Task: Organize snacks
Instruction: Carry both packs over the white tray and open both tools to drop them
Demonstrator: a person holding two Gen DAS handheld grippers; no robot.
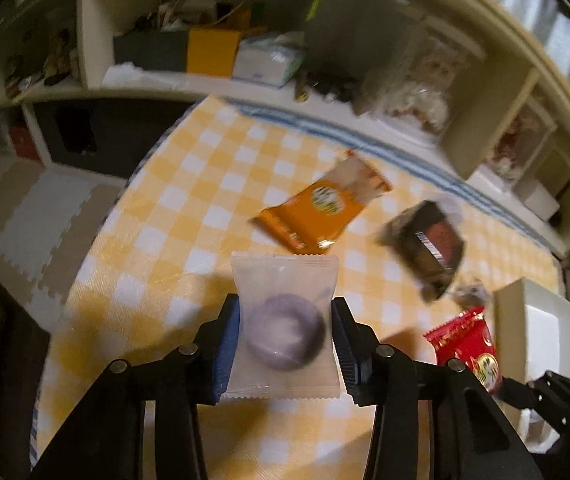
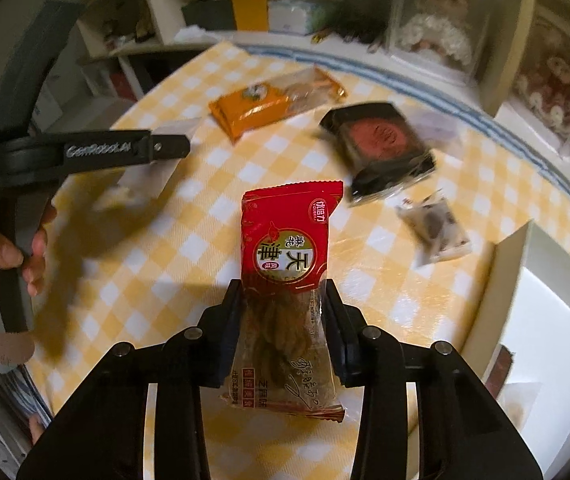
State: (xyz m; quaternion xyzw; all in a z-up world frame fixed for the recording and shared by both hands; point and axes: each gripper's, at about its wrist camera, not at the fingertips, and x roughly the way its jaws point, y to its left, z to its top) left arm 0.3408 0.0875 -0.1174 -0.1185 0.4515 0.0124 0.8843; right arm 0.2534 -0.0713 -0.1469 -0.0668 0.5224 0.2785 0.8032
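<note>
- Between the left gripper (image 1: 285, 344) jaws sits a frosted white packet (image 1: 285, 320), pinched at both side edges and held above the yellow checked tablecloth (image 1: 189, 208); a dark ring-shaped pastry shows through the film.
- Likely handling: light, with slick film and a crumbly pastry inside, so a grip across the flat seams looks safer than squeezing the ring.
- Closed on a red twist-snack packet (image 2: 289, 264), the right gripper (image 2: 285, 320) clamps it at mid-length, where the red print gives way to clear film showing braided fried dough.
- That dough is probably brittle; the crinkly bag may slip, so hold it at the sides, gently.
- Farther back on the cloth lie an orange packet (image 2: 273, 100) and a dark tray cake (image 2: 381, 148), with a small clear sachet (image 2: 433, 228) nearer, to the right.
- At the right edge stands a white bin (image 2: 541, 320), probably where the snacks go.
</note>
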